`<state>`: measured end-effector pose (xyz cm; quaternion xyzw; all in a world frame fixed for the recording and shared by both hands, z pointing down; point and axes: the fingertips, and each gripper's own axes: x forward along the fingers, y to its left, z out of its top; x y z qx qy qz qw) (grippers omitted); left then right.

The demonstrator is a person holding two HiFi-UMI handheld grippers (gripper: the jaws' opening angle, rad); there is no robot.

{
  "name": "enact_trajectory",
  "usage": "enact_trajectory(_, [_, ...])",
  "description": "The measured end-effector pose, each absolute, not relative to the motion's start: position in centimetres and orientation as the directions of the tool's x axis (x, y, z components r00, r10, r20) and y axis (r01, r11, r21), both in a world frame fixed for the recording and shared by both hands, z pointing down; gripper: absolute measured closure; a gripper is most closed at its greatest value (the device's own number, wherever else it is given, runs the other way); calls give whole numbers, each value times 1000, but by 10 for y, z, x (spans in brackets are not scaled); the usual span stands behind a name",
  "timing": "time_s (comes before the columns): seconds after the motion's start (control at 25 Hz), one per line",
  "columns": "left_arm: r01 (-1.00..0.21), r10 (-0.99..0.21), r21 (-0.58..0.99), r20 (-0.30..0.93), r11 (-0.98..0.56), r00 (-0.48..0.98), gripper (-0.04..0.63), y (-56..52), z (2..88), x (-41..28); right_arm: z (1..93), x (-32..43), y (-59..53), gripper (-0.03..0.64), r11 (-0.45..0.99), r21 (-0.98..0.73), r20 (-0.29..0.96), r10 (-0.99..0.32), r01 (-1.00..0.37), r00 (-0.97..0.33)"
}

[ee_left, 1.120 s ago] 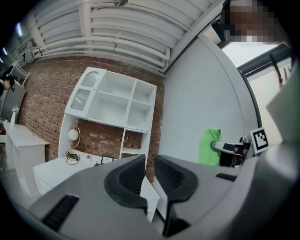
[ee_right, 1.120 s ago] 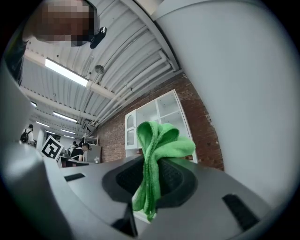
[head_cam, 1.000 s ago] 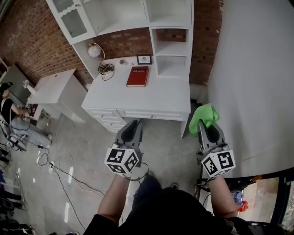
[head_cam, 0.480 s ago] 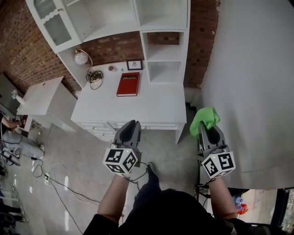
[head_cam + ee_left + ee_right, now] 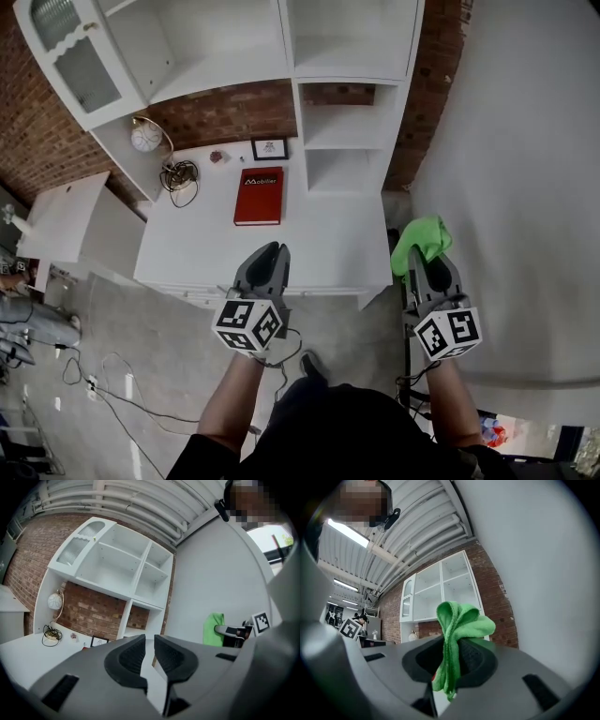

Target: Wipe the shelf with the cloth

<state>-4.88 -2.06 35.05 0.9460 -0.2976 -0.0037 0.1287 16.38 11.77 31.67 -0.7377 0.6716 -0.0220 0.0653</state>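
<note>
Closest to the head camera, the person's two forearms reach forward, each ending in a cube with black-and-white square markers. The left gripper [image 5: 272, 255] hangs over the front edge of the white tabletop [image 5: 323, 234]; in its own view its jaws [image 5: 150, 641] stand almost together, a thin sliver between them and nothing in it. The right gripper [image 5: 419, 261] is held off the tabletop's right front corner, beside the plain white wall, and is clamped on a bunched green cloth [image 5: 420, 238]. The right gripper view shows the cloth [image 5: 461, 620] pinched between the pads, folds puffing above and a tail hanging below.

Farther on, a red book [image 5: 258, 196] lies flat on the tabletop; its white cover lettering is too small to read with certainty. Behind it stand a small framed picture [image 5: 269, 148], a coil of dark cable [image 5: 180, 174] and a round white clock [image 5: 144, 138].

At the back, against red brick, rises the white shelf [image 5: 349, 112], its open compartments bare, with a glazed cabinet door [image 5: 70, 61] at its upper left. The cloth is well apart from the shelf, touching none of it.
</note>
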Motion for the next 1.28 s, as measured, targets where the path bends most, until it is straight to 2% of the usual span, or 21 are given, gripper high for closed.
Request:
enact_trajectory(0.28, [-570, -562, 257, 111, -780, 819, 538, -90, 370, -53, 338, 160, 37, 551, -85, -137, 8, -996, -987, 85])
enact_trajectory(0.72, [-680, -645, 262, 216, -685, 733, 538, -142, 413, -24, 426, 184, -74, 553, 86, -95, 203, -974, -992, -104])
enact_trajectory(1.0, [-741, -680, 271, 293, -615, 672, 538, -149, 440, 4, 487, 212, -140, 552, 237, 6, 291, -930, -972, -225])
enact_trajectory(1.28, [-760, -669, 307, 361, -573, 650, 538, -162, 487, -9, 553, 215, -192, 552, 282, 214, 422, -890, -935, -172])
